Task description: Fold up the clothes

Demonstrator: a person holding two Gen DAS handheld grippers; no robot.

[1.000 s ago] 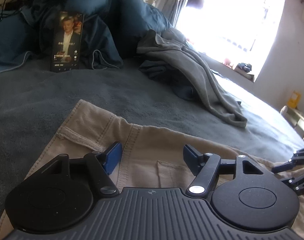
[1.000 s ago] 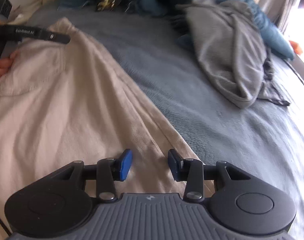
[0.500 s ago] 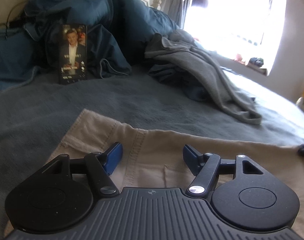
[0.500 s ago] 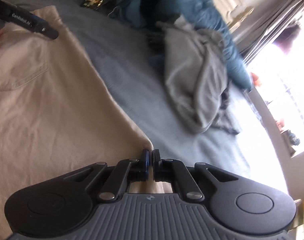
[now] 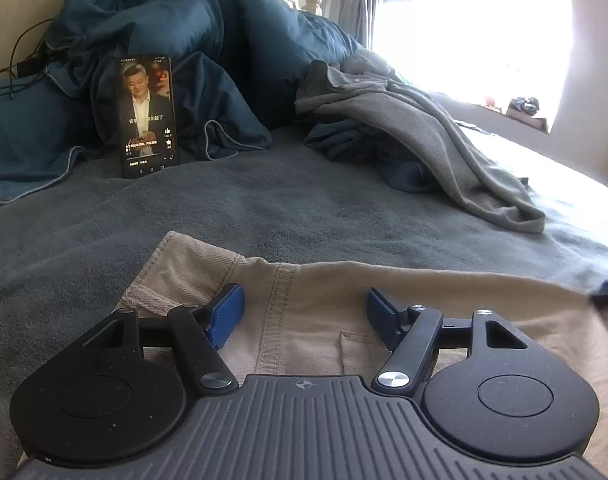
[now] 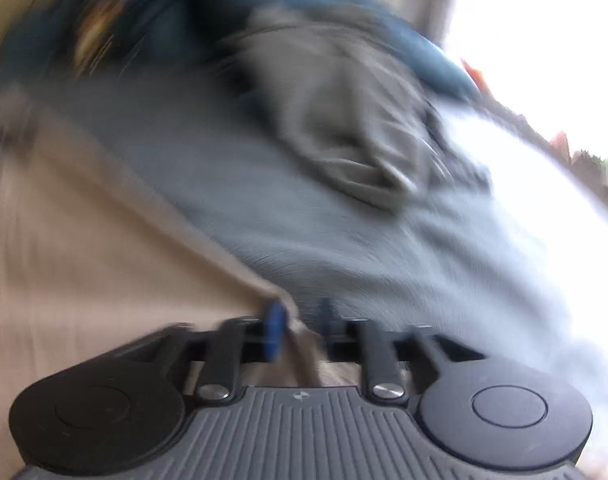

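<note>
Since a second ago your right gripper (image 6: pixel 297 320) clamped onto the beige trousers (image 5: pixel 444 296) edge and is swinging fast, so a fold looks underway. Your left gripper (image 5: pixel 304 312) sits fingers apart over the waistband on the bed (image 5: pixel 263 208).

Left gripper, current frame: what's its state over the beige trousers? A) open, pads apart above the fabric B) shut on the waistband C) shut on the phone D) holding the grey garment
A: the left gripper has its blue pads wide apart with the beige trousers showing between them, nothing clamped.
</note>
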